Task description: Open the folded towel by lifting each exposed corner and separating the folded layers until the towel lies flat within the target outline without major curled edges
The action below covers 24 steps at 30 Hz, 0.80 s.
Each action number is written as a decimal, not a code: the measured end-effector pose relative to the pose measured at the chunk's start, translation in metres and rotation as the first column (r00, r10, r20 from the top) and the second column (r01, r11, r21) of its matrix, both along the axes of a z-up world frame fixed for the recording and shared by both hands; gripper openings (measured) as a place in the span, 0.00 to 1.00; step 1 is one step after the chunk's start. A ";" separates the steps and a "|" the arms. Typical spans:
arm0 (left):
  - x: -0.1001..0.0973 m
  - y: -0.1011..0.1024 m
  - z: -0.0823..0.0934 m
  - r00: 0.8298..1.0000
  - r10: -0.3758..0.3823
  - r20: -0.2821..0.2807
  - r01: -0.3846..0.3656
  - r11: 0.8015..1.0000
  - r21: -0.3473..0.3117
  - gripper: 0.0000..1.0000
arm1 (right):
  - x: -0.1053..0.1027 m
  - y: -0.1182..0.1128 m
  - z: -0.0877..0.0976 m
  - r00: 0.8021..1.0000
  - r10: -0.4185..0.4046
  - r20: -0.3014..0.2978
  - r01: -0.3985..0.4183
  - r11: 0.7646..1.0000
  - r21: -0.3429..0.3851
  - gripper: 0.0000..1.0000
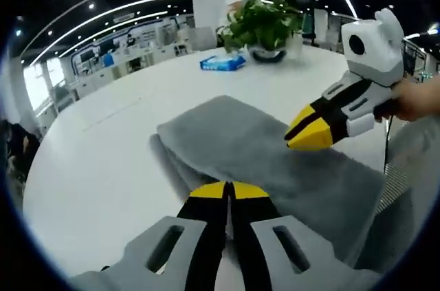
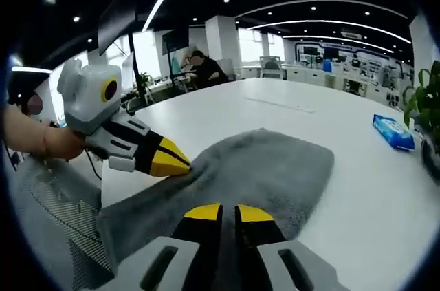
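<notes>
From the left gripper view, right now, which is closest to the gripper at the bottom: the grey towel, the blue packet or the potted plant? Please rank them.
Measured from the left gripper:
1. Grey towel, right at its tips, spread across the white table.
2. Blue packet, farther up the table, slightly left.
3. Potted plant, just beyond the packet, to its right.
</notes>
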<state>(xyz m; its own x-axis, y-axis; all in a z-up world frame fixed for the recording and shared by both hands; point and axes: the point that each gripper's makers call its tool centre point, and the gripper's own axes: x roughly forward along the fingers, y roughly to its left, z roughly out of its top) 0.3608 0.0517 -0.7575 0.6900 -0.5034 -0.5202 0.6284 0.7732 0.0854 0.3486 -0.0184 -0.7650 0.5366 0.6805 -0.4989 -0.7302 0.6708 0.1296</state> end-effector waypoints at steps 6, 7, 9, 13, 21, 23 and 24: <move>-0.008 -0.024 -0.008 0.995 -0.100 0.021 0.099 0.994 0.048 0.00 | -0.001 0.002 0.000 1.000 0.002 -0.008 -0.002 1.000 0.017 0.04; -0.009 -0.027 -0.010 0.994 -0.110 0.021 0.109 0.992 0.057 0.00 | -0.001 0.002 -0.001 1.000 0.002 -0.009 -0.002 1.000 0.018 0.04; -0.012 -0.032 -0.012 0.990 -0.138 0.029 0.135 0.987 0.084 0.00 | -0.001 0.002 0.000 1.000 -0.007 -0.022 0.008 0.999 0.036 0.04; -0.013 -0.039 -0.018 0.985 -0.167 0.038 0.162 0.980 0.115 0.00 | 0.000 0.002 -0.002 0.999 -0.015 -0.037 0.017 0.999 0.050 0.04; -0.019 -0.049 -0.028 0.970 -0.238 0.057 0.221 0.953 0.208 0.00 | -0.003 0.015 -0.012 0.996 -0.006 -0.088 0.013 0.996 0.083 0.04; -0.021 -0.051 -0.031 0.962 -0.264 0.062 0.243 0.941 0.237 0.00 | 0.000 0.018 -0.009 0.996 -0.023 -0.091 0.033 0.993 0.110 0.04; -0.022 -0.052 -0.032 0.958 -0.278 0.071 0.253 0.933 0.255 0.00 | 0.001 0.019 -0.010 0.995 -0.026 -0.095 0.036 0.993 0.112 0.04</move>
<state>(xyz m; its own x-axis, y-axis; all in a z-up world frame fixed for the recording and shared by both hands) 0.3387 -0.0006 -0.7897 0.6050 -0.5444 -0.5811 0.7855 0.5275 0.3236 0.3498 0.0009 -0.7751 0.5131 0.7193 -0.4683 -0.6904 0.6700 0.2727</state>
